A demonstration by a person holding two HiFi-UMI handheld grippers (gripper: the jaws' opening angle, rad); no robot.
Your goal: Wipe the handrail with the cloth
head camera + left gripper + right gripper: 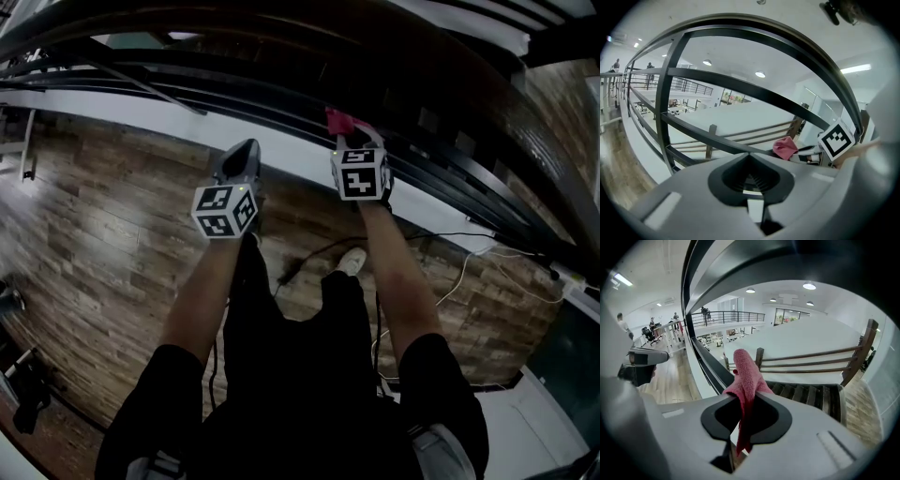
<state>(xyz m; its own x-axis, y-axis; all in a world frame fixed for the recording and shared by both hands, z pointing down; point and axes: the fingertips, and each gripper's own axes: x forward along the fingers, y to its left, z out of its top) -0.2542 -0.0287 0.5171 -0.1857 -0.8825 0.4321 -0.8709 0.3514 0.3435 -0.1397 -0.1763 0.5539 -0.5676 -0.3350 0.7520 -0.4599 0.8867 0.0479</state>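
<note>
Over on the left, we had the left gripper [246, 150] held up above the plank floor [103, 244], just short of the railing. Its own view gave us jaws pressed together with nothing at all between them. Beyond those jaws the dark bars [717, 82] of the railing swept across the frame. Moving across to the middle, we saw the right gripper [356, 141] raised higher and closer in, tucked up under the broad dark handrail [441, 75]. Its jaws were clamped tight on the pink cloth [746, 373]. One end of the cloth hung down through the jaws, and the bunched end stood up past the tips, right against a lower bar of the railing. From these angles we couldn't say for sure whether the fabric was actually touching that bar. The top rail itself arched overhead, apart from the cloth. Further right in the right gripper view, a wooden staircase [811, 394] dropped away below the railing.
</note>
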